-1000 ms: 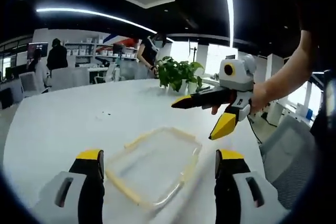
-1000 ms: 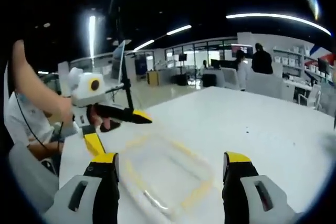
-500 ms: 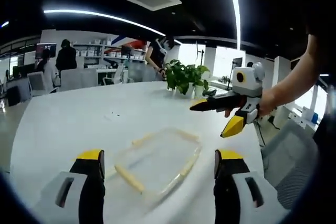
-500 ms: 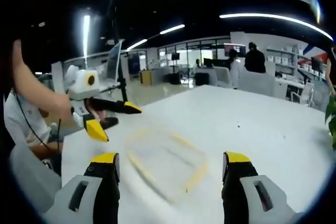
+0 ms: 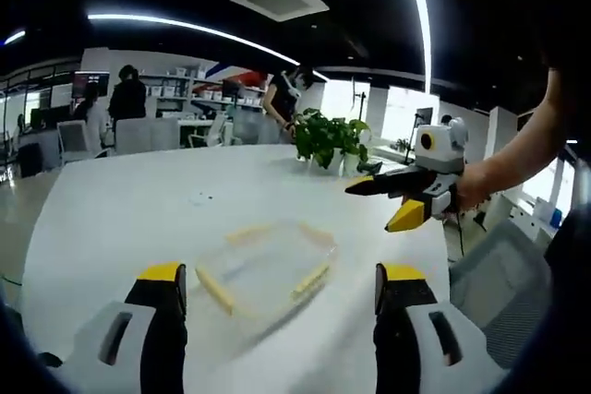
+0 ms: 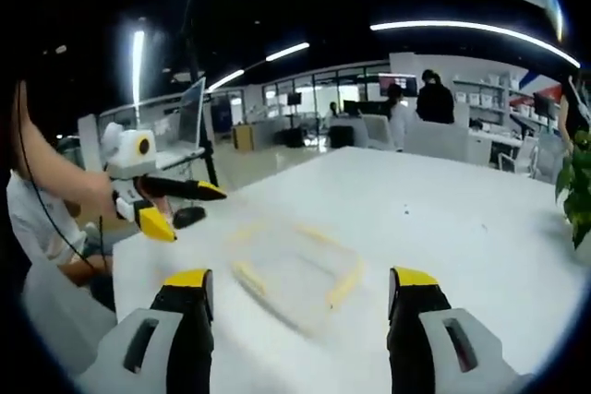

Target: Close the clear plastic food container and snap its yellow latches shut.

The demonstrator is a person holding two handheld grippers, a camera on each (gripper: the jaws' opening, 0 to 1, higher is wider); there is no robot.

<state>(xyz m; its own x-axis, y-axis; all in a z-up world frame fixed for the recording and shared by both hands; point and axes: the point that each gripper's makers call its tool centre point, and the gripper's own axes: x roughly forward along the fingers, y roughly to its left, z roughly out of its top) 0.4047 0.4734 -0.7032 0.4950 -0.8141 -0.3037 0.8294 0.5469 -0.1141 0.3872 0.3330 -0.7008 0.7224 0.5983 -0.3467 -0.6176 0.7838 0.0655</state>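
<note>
One clear plastic container (image 5: 266, 269) with yellow latches lies on one white table (image 5: 111, 219). One potted plant (image 5: 325, 138) stands at the far edge. Two grippers show, and three people stand behind.

Your clear container (image 5: 266, 269) shows yellow latches on the white counter (image 5: 111, 219); both claws carry yellow tips; upper-centre plant (image 5: 323, 136) is green.

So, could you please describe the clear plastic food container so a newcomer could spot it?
Look at the big white table. Near its middle lies a flat, clear plastic food container. Its yellow latches along the edges set it apart from the bare tabletop.
</note>
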